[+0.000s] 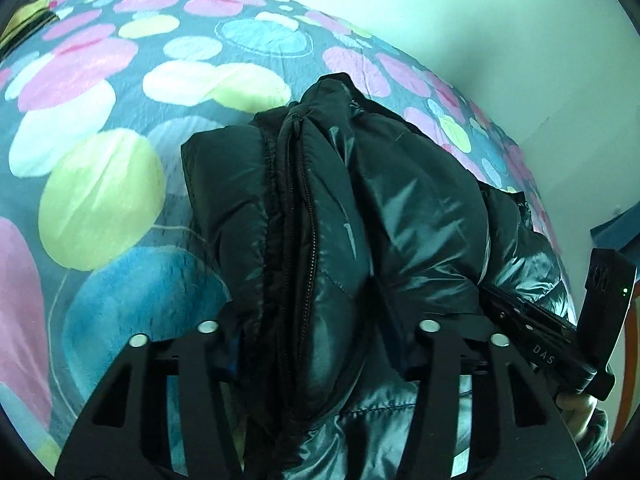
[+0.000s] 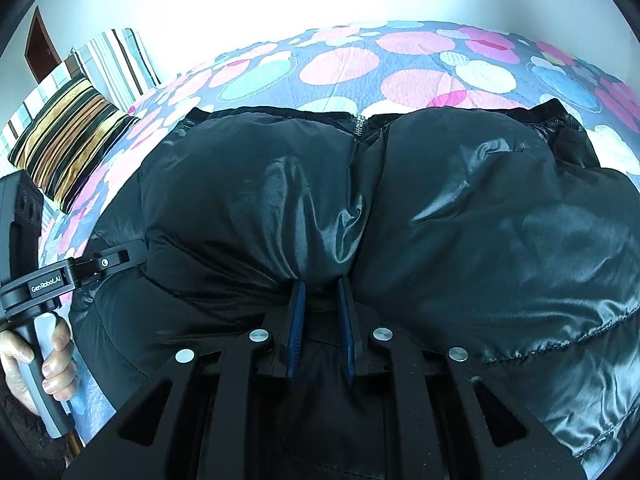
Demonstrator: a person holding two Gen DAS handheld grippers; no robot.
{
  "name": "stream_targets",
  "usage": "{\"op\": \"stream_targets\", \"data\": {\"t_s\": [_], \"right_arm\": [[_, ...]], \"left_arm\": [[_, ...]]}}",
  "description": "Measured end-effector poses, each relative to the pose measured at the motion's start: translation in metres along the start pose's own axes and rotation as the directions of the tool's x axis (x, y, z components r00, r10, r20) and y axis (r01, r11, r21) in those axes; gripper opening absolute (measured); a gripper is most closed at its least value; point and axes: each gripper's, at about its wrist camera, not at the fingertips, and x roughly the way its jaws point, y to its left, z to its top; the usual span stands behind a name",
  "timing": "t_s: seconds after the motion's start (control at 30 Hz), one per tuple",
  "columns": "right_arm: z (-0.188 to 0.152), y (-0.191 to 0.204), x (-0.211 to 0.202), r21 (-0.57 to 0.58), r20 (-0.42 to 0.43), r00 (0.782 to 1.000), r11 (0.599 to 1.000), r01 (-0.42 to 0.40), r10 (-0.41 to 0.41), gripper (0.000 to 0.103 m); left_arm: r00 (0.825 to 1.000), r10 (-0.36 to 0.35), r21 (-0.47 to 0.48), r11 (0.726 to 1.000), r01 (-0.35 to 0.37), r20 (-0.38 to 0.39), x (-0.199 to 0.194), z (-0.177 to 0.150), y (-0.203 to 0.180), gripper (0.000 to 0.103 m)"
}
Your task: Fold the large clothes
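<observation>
A shiny black puffer jacket (image 1: 400,200) lies bunched on a bed, its zip (image 1: 304,216) running up a thick fold. My left gripper (image 1: 308,316) is shut on that fold: padding fills the gap between the jaws and hides the fingertips. In the right wrist view the jacket (image 2: 480,220) spreads wide, with its zip end (image 2: 360,124) at the far hem. My right gripper (image 2: 321,286) is shut on a pinch of jacket fabric, held between its blue pads (image 2: 298,320). The left gripper (image 2: 116,258) reaches into the jacket's left side. The right gripper's body (image 1: 560,344) shows at the right edge.
The bedspread (image 1: 100,184) is grey with large pink, yellow and blue circles. A gold-and-black striped cushion (image 2: 68,152) and striped pillows (image 2: 116,60) sit at the far left. A hand (image 2: 52,364) holds the left gripper's handle. A pale wall (image 1: 480,20) rises behind the bed.
</observation>
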Motion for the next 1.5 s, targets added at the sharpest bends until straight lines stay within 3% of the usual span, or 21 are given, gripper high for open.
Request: {"op": "stream_targets", "data": {"t_s": [0.27, 0.47, 0.7, 1.03, 1.17, 1.4, 1.5], "right_arm": [[0.000, 0.001, 0.002, -0.005, 0.006, 1.000, 1.000, 0.011, -0.011, 0.016], [-0.001, 0.002, 0.003, -0.003, 0.011, 1.000, 1.000, 0.014, -0.014, 0.016], [-0.001, -0.002, 0.002, 0.013, 0.014, 1.000, 1.000, -0.007, 0.007, 0.015], [0.001, -0.017, -0.001, 0.044, 0.027, 0.998, 0.997, -0.065, 0.064, 0.014], [-0.003, -0.031, -0.026, 0.069, 0.062, 0.994, 0.993, -0.092, 0.088, 0.013], [-0.027, -0.072, -0.085, 0.118, 0.127, 0.991, 0.992, -0.045, 0.030, 0.016], [-0.039, -0.095, -0.101, 0.162, 0.135, 0.991, 0.986, -0.028, 0.006, 0.016]], "left_arm": [[0.997, 0.058, 0.050, 0.997, -0.061, 0.046, -0.020, 0.006, -0.023, 0.037], [0.995, 0.013, 0.093, 0.995, -0.022, 0.098, -0.051, 0.020, -0.058, 0.027], [0.989, 0.017, 0.248, 0.967, -0.053, 0.144, -0.064, 0.026, -0.138, 0.026], [0.981, 0.069, 0.357, 0.925, -0.131, 0.181, -0.052, 0.012, -0.216, 0.026], [0.980, 0.072, 0.391, 0.909, -0.141, 0.186, -0.053, 0.009, -0.234, 0.026], [0.980, 0.088, 0.445, 0.881, -0.161, 0.180, -0.036, -0.004, -0.269, 0.026], [0.979, 0.092, 0.491, 0.854, -0.172, 0.183, -0.023, -0.017, -0.292, 0.026]]}}
